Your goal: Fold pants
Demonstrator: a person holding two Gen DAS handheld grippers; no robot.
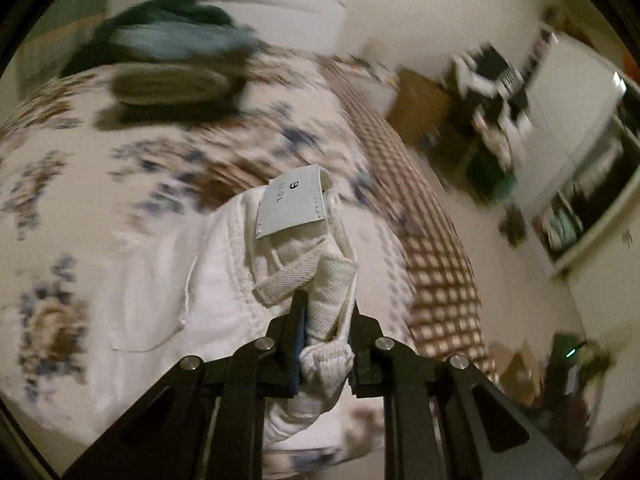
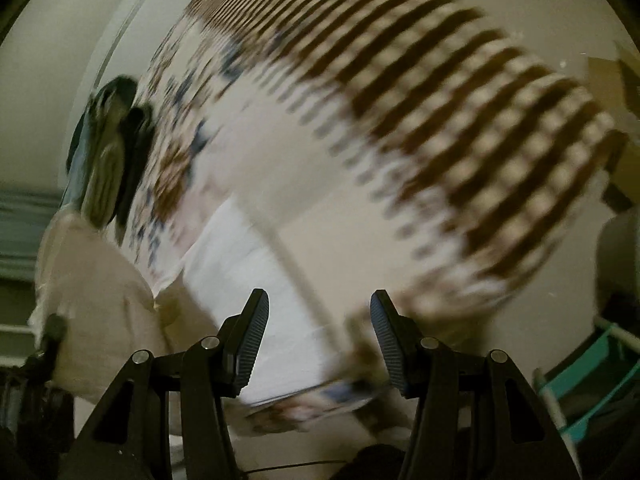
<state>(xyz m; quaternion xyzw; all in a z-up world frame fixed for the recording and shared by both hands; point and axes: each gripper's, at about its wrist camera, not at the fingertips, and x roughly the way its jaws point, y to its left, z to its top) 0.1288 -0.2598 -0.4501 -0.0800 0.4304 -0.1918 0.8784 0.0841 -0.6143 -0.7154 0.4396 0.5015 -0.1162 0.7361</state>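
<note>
Your left tool (image 1: 325, 312) is clamped tight on the waistband of the white pants (image 1: 224, 280), w/ a belt loop and the label tag (image 1: 294, 204) sticking up just past the fingers. Rest of the pants drapes down-left onto the bed (image 1: 120, 168), floral cover w/ brown check border. Your right tool (image 2: 319, 316) is spread wide, nothing btwn the pads, hovering over a white pant leg (image 2: 256, 280) on the bed. Farther back, a stack of folded clothes (image 1: 172, 60) sits on the bed; both views motion-blurred.
</note>
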